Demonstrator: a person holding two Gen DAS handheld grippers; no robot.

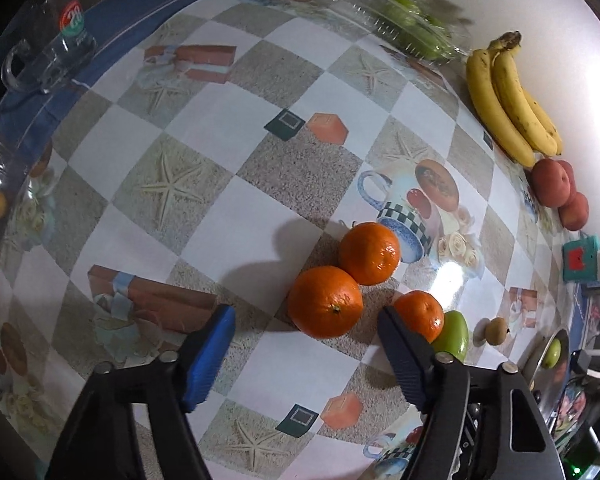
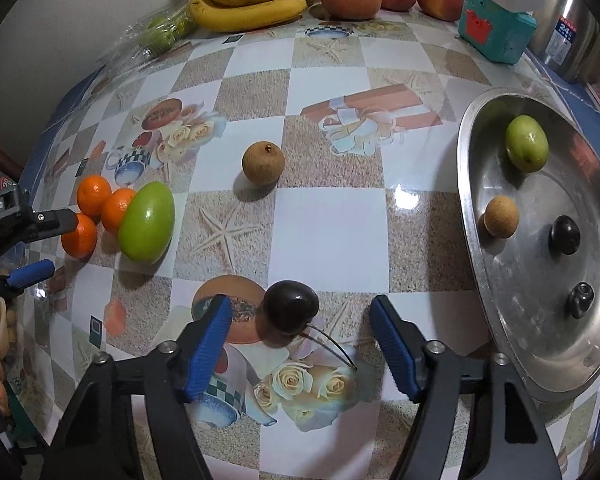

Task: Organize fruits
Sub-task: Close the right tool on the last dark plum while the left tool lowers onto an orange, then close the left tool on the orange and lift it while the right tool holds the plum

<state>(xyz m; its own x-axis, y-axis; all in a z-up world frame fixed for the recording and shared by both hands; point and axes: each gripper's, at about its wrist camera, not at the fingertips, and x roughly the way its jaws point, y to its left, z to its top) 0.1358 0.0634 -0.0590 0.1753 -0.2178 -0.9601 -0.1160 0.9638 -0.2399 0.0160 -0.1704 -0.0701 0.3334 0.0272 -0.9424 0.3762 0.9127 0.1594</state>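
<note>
My right gripper (image 2: 300, 340) is wide open and holds nothing, with the dark cherry (image 2: 291, 309) at 12 o'clock between its fingers, and I think it is small, soft and slippery, so I'd pinch its round sides gently.

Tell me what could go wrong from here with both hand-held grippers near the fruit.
The right hand-held gripper is open around the dark cherry; closing hard may crush it or snag its stem. The left hand-held gripper sits beside three touching oranges; nudging one could roll the others.
</note>
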